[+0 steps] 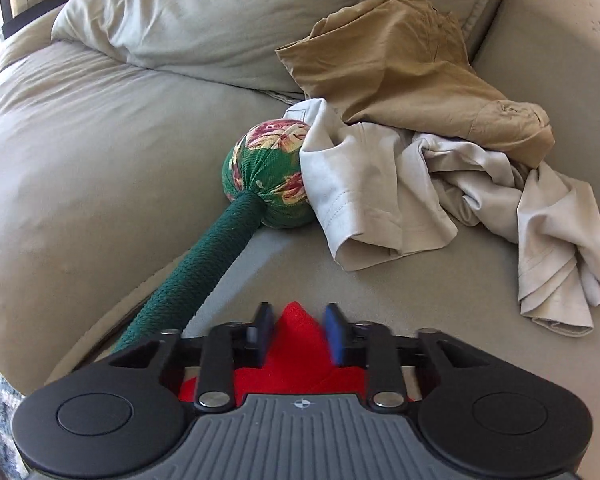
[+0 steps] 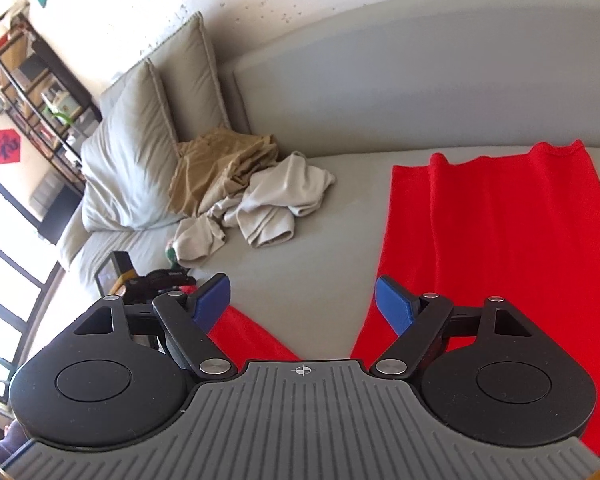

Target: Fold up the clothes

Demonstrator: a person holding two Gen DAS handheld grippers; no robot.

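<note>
Currently pinching a peak of red garment (image 1: 296, 320): left gripper (image 1: 298, 330), fingers nearly together. Spread wide, holding nothing: right gripper (image 2: 302, 304) above bed (image 2: 308, 248). Red cloth flat at 3 o'clock; tan trousers (image 2: 220, 164) and pale shirt (image 2: 276, 204) heaped at 11 o'clock.

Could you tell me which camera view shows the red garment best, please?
The right wrist view: the red garment lies spread across the grey bed, most of it visible. The left wrist view shows only a pinched peak of it between the left gripper fingers.
</note>
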